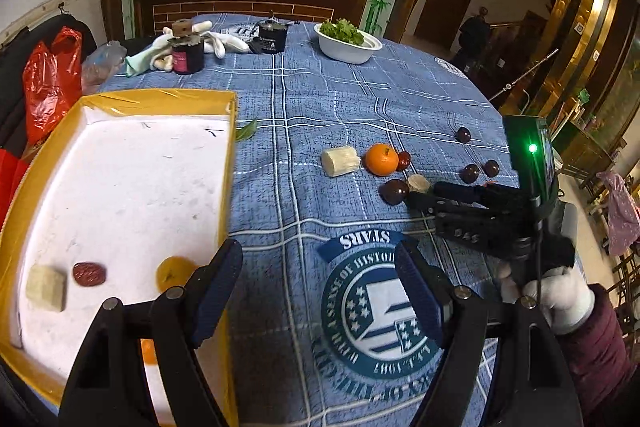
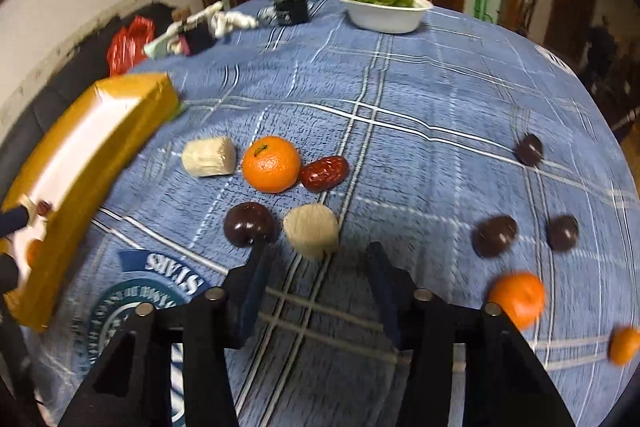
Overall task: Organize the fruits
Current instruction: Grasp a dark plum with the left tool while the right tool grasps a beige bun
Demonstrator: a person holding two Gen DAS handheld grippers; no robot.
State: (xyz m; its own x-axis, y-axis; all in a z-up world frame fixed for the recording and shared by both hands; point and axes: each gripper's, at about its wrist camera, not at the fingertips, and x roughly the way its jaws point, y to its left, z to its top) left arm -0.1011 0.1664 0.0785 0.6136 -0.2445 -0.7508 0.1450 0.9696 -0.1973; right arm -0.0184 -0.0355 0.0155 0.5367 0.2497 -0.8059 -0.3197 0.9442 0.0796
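- Two black fingers of the left gripper (image 1: 320, 291) sit closest in the left wrist view, spread wide with nothing between them.
- They hang over the edge of the yellow box (image 1: 230, 163), which holds a pale chunk (image 1: 45, 287), a red date (image 1: 89, 273) and an orange fruit (image 1: 174, 273).
- Out on the blue cloth (image 1: 320, 99) wait a pale roll (image 1: 340, 160), an orange (image 1: 381, 159) and some dark round fruits.
- Over on that side, the right gripper (image 1: 416, 195) reaches low toward one dark fruit (image 1: 394, 191).
- Next, in the right wrist view, the right gripper (image 2: 316, 267) is open wide and holds nothing.
- A pale round chunk (image 2: 311, 229) lies just ahead, between its fingers, with a dark cherry-like fruit (image 2: 250, 225) by the left finger.
- I think the job now is picking the next piece; the claw needs to slide forward around it, squeeze, then carry it to the box.
- Only this view shows two more oranges (image 2: 517, 298) near the right edge.
- Only the left view shows well what is inside the box.
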